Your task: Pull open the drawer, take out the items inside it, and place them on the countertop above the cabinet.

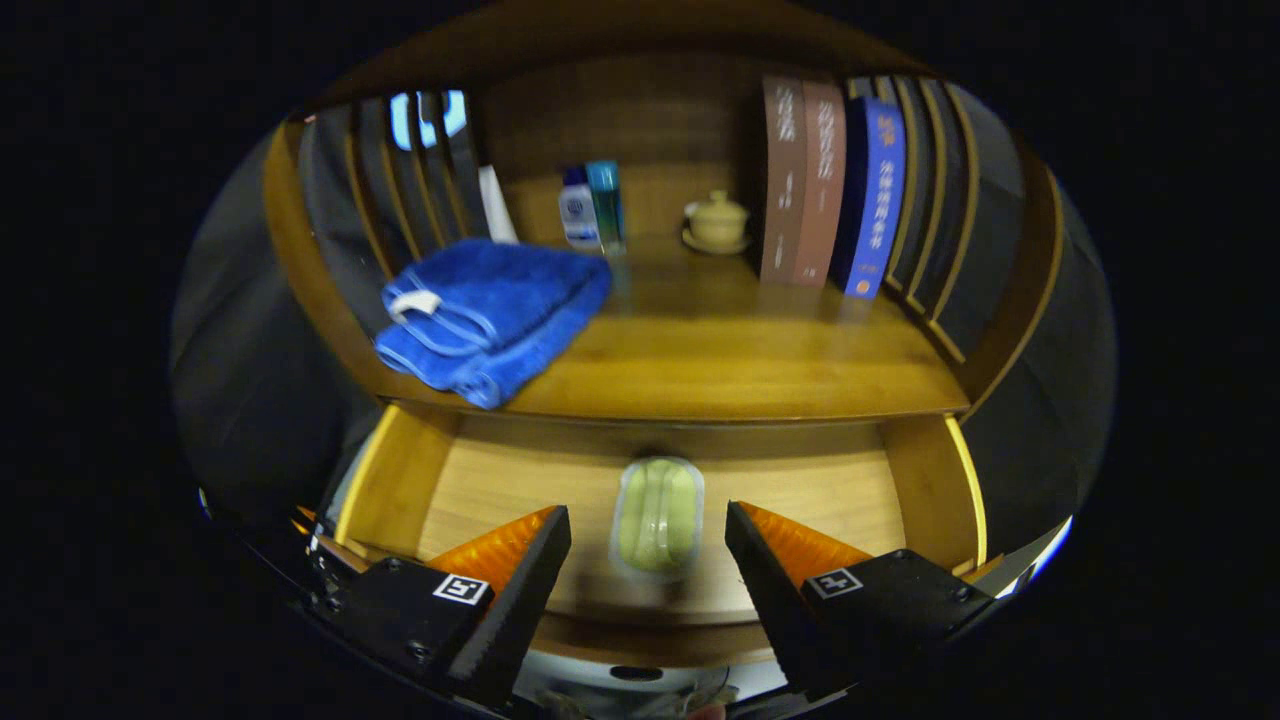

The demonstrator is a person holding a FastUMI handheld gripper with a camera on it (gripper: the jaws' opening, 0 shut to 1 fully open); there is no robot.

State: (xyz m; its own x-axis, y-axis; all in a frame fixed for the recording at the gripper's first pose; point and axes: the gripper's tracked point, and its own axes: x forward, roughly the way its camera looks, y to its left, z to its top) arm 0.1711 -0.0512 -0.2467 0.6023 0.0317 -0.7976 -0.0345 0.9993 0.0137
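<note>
The gripper [648,545] hung wide open above the pulled-out drawer [400,480], touching nothing. A pale green packet [657,518] lay on the drawer floor between the fingers, at twelve o'clock from them. On the countertop [720,350], a folded blue towel [495,315] sat at ten o'clock, three upright books [830,190] at one o'clock; their spine lettering was too blurred to read.

You face a wooden cabinet alcove [640,130]: plank back wall, slatted side panels [400,190] left and right, dim warm light. Against the back stand two small bottles [592,207], a lidded cup on a saucer [716,223] and three upright books [830,190].
</note>
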